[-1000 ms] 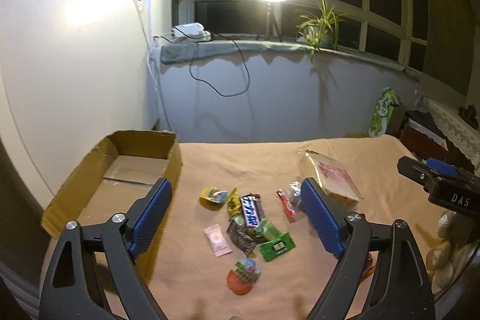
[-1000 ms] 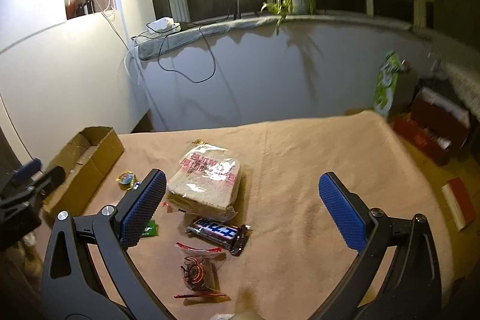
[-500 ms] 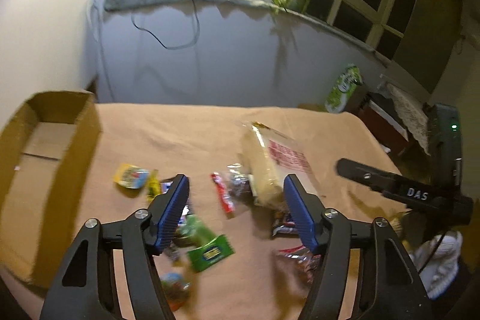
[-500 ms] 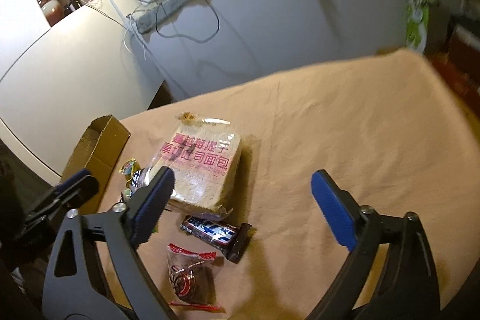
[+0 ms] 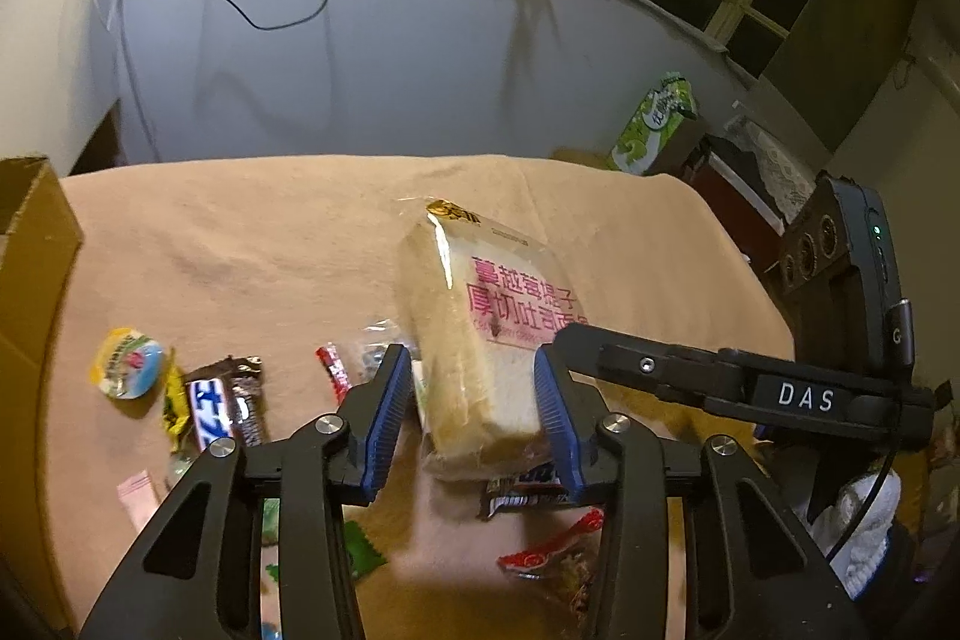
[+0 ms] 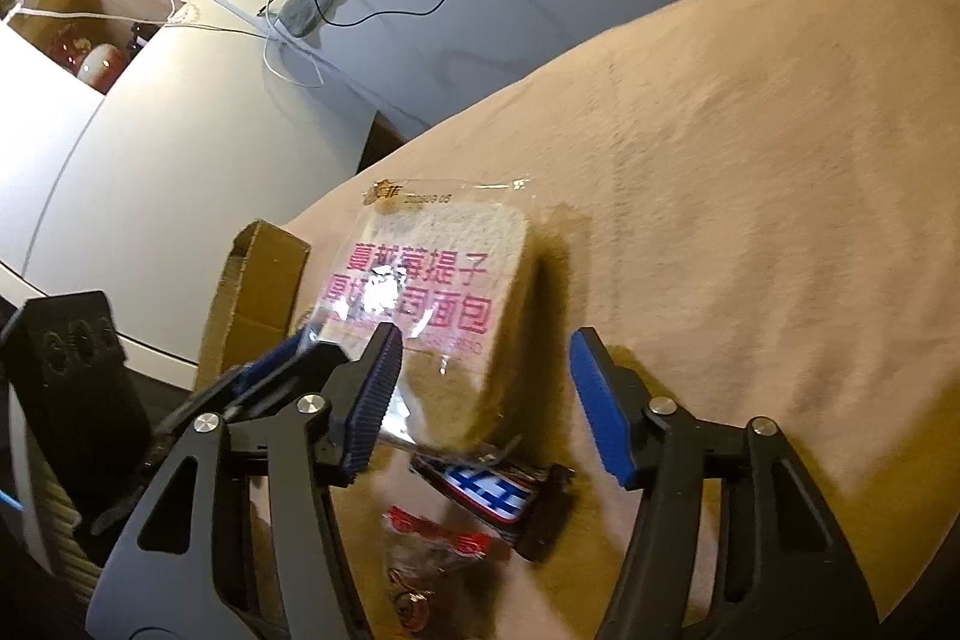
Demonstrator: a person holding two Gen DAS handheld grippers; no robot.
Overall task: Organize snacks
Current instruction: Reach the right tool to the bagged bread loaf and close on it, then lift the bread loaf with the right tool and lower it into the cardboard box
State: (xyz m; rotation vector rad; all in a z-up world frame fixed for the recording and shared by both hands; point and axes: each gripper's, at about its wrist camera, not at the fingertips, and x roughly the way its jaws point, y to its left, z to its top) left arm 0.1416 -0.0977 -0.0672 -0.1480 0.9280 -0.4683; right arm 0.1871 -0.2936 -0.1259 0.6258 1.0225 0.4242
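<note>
Bread (image 5: 480,340) lies on the cloth (image 5: 240,244) between our left gripper's (image 5: 477,418) parted fingers, long axis running away from us (left seems nearer), while our right gripper (image 6: 480,400), also spread, straddles its near corner.

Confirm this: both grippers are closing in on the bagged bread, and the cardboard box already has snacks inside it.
Not quite. In the right wrist view the cardboard box shows no snacks in its visible part. The rest holds: the left gripper and right gripper both straddle the bagged bread.
</note>
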